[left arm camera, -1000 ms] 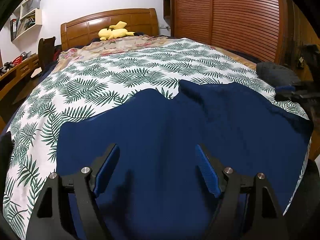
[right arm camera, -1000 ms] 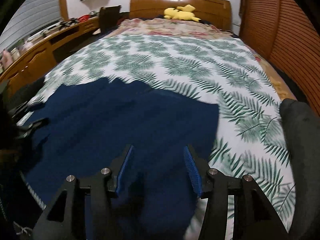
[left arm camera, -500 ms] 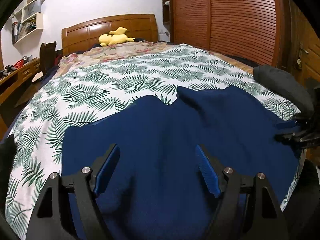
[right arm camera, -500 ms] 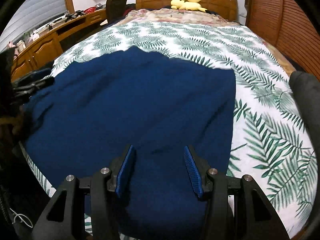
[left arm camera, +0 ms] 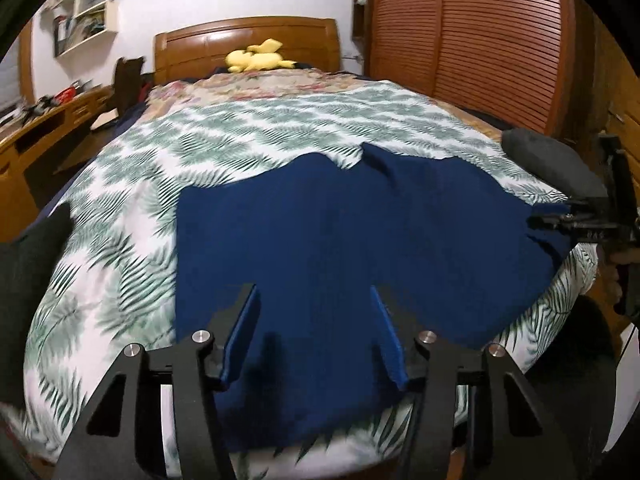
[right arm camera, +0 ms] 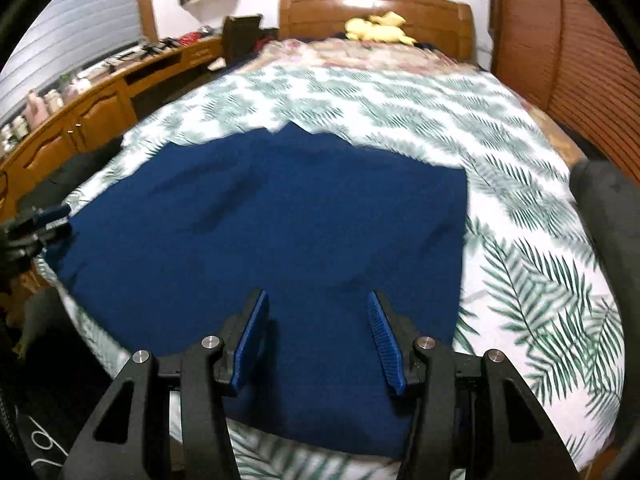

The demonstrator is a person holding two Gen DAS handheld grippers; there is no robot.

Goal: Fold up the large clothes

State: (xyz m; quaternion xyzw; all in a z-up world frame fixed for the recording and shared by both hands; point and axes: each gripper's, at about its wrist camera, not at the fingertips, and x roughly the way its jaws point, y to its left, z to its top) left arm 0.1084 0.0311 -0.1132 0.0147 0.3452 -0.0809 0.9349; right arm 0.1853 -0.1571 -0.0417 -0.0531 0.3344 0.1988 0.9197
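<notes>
**Two tools hovering over a navy garment on the bed**

I am holding the left tool (left arm camera: 316,332) above the near edge of the navy garment (left arm camera: 340,240); its blue pads (left arm camera: 240,336) are closing, with nothing pinched between them yet. I am keeping the right tool (right arm camera: 316,332) spread partway over the same cloth, its pads apart and gripping nothing. The garment is lying spread flat across the foot of the bed, on a white bedspread (right arm camera: 520,184) printed with green fern leaves. Farther off, a yellow plush toy (left arm camera: 256,60) is resting by the wooden headboard (left arm camera: 248,40). A wooden bench (right arm camera: 108,92) is running along the left wall.
</notes>
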